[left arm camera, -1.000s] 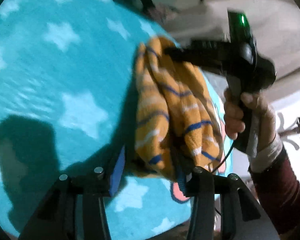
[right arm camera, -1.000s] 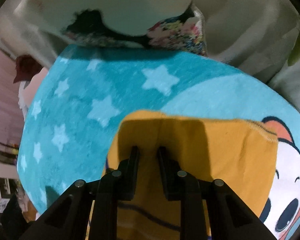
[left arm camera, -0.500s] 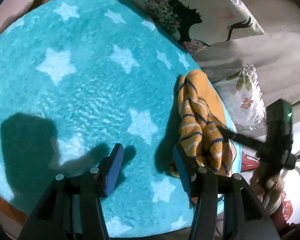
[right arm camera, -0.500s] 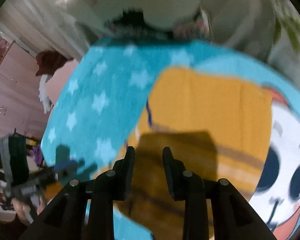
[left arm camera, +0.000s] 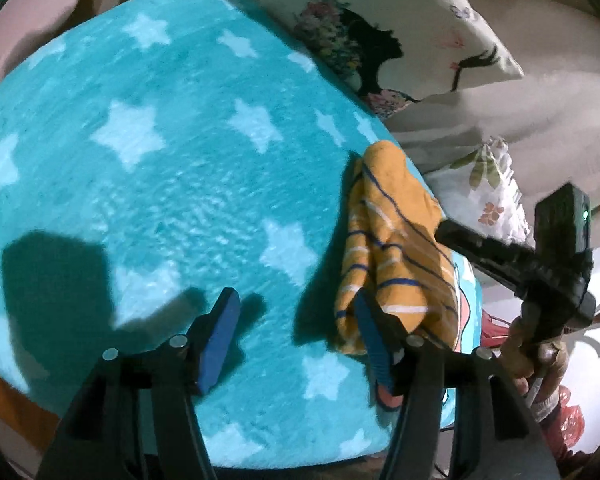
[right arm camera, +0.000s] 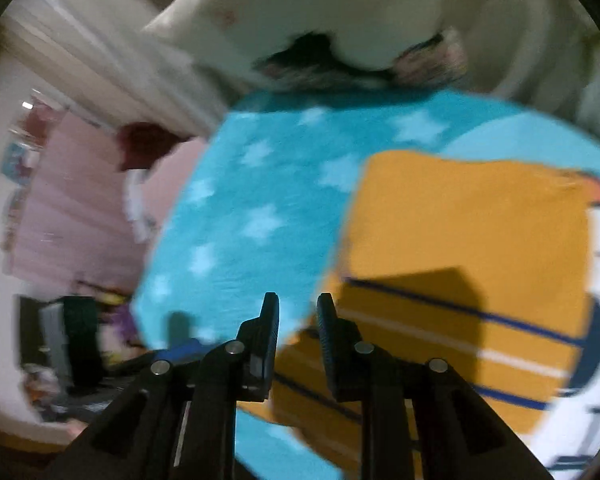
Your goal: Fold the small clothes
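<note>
Orange striped garment (left arm camera: 396,248) laid folded on turquoise star blanket (left arm camera: 172,168). Left tool (left arm camera: 296,332) held wide apart, empty; right tool (right arm camera: 298,320) slightly parted, empty.

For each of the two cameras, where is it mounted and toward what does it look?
Left wrist: sits on the left gripper, open, looking across the starry blue blanket toward the folded orange striped garment; the right hand with its gripper shows at the right edge.
Right wrist: sits on the right gripper, slightly open and holding nothing, looking down over the garment; the picture is blurred.
Shared: garment, blanket, printed pillow.
</note>
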Action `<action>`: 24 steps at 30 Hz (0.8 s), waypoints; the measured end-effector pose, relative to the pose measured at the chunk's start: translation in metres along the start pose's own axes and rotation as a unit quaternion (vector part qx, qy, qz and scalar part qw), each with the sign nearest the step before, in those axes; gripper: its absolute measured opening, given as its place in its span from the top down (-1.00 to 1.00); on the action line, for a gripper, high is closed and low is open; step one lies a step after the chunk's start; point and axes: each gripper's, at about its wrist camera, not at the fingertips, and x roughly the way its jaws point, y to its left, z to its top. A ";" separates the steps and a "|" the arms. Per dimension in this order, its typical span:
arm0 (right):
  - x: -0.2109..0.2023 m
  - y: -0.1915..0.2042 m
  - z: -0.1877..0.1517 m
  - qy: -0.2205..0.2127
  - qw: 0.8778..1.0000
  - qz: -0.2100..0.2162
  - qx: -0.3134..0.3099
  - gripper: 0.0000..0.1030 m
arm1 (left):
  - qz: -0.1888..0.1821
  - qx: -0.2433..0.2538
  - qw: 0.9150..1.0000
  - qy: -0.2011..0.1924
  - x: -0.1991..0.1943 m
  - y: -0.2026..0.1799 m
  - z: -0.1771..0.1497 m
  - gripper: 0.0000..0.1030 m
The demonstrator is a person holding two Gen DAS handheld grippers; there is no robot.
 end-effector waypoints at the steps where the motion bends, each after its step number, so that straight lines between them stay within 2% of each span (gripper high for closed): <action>1: 0.004 -0.001 -0.003 0.009 1.000 -0.009 0.000 0.57 | 0.002 -0.002 1.000 0.000 -0.001 0.002 -0.001 -0.14; 4: 0.034 0.005 -0.017 0.048 0.998 -0.032 -0.014 0.56 | 0.005 -0.008 1.000 -0.001 -0.003 0.004 0.001 -0.14; 8: 0.043 0.032 -0.037 0.020 0.987 -0.117 -0.108 0.56 | 0.002 0.011 1.000 -0.001 -0.002 -0.008 0.004 -0.19; 11: 0.038 0.033 -0.040 0.020 0.984 -0.133 -0.118 0.51 | 0.001 0.031 0.999 0.011 0.006 -0.022 0.006 -0.22; 15: 0.006 0.015 -0.044 -0.014 0.991 -0.117 -0.056 0.45 | 0.006 0.067 0.997 0.028 0.019 -0.040 0.006 -0.26; 18: -0.021 -0.002 -0.054 -0.046 0.991 -0.124 -0.016 0.39 | 0.006 0.084 0.995 0.046 0.034 -0.050 0.004 -0.31; 21: -0.022 -0.022 -0.065 -0.037 0.990 -0.133 0.027 0.34 | 0.004 0.093 0.993 0.069 0.052 -0.058 0.003 -0.31; 24: -0.012 -0.038 -0.075 -0.017 0.991 -0.118 0.066 0.32 | 0.003 0.111 0.991 0.075 0.062 -0.071 -0.001 -0.31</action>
